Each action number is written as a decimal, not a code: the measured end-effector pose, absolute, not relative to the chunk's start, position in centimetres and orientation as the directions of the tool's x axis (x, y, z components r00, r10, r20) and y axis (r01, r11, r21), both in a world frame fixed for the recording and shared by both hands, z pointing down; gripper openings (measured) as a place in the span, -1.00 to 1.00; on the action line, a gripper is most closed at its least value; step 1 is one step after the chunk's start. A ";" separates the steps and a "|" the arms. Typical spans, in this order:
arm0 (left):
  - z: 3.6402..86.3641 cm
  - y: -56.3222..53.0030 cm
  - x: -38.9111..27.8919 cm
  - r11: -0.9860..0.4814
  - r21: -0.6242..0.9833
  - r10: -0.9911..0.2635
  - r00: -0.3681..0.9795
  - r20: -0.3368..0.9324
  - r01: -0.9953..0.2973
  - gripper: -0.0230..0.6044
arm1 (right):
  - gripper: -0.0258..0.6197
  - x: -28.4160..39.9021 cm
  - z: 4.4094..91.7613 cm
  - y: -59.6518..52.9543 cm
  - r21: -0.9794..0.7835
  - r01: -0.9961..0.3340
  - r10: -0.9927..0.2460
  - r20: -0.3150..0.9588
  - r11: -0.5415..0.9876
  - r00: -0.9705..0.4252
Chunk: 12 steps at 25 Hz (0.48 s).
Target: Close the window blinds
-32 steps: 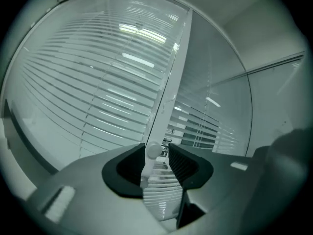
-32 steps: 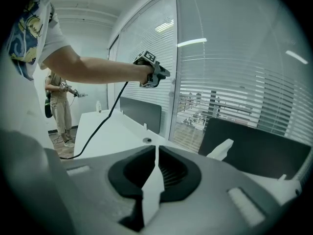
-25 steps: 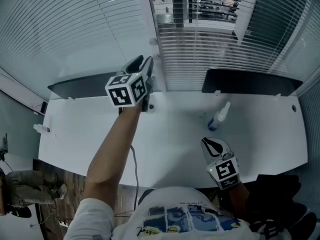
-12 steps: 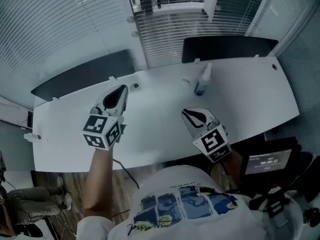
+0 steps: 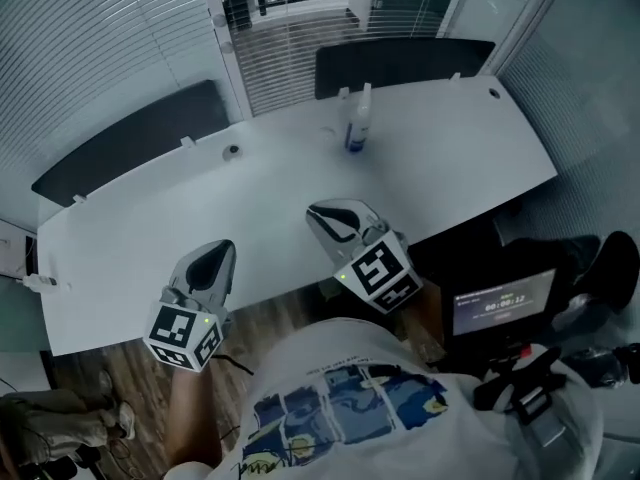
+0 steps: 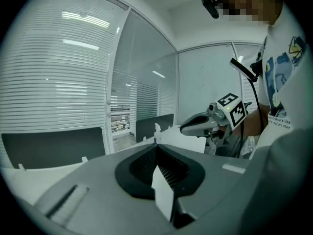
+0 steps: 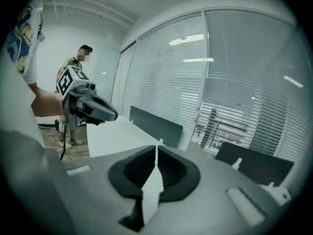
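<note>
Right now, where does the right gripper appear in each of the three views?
Head view: right gripper at centre, above the desk.
Left gripper view: right of centre, jaws pointing left.
Right gripper view: its own shut jaws, bottom centre.
Shared landmark: the see-through blind.

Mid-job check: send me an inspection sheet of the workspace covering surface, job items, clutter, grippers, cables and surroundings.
Surface: white desk, mostly bare; dark divider panels along its far edge.
Job's things: window blinds behind the desk; the middle section's slats let the room beyond show through.
Clutter: spray bottle upright near the far edge; small white item at the desk's left end, too small to tell.
Grippers: left gripper and right gripper both shut and empty, by the desk's near edge, away from the blinds.
Cables: thin dark cable beside the left arm.
Surroundings: wood floor; lit screen at right; another person standing.
</note>
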<state>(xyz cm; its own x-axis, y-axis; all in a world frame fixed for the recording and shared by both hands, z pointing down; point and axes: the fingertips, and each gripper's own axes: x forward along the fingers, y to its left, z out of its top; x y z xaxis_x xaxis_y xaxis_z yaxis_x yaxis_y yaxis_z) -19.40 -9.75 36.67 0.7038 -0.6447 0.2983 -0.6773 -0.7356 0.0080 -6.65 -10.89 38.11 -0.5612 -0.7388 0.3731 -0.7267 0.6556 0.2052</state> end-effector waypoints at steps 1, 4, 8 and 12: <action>37.0 -8.3 -19.8 -0.738 0.006 -0.644 0.706 0.296 -0.675 -0.90 | -0.88 -7.3 38.1 -9.8 0.214 -0.723 -0.741 0.364 0.656 -0.564; 37.9 -4.4 -21.0 -0.739 -0.001 -0.646 0.708 0.287 -0.674 -0.90 | -0.88 -8.6 38.4 -6.5 0.232 -0.722 -0.748 0.352 0.652 -0.563; 39.2 0.0 -22.0 -0.746 0.053 -0.626 0.725 0.288 -0.664 -0.90 | -0.88 -9.6 39.1 -2.7 0.219 -0.730 -0.748 0.368 0.647 -0.552; 39.9 3.1 -22.7 -0.752 0.067 -0.613 0.733 0.295 -0.656 -0.90 | -0.89 -10.4 39.5 0.2 0.208 -0.733 -0.744 0.381 0.648 -0.549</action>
<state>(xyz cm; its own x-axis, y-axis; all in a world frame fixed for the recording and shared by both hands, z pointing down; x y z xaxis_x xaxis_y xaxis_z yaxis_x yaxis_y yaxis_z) -22.74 3.05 39.85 0.7331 -0.6126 0.2954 -0.6556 -0.7521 0.0674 -10.35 0.23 39.47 -0.5493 -0.7439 0.3806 -0.7329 0.6477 0.2084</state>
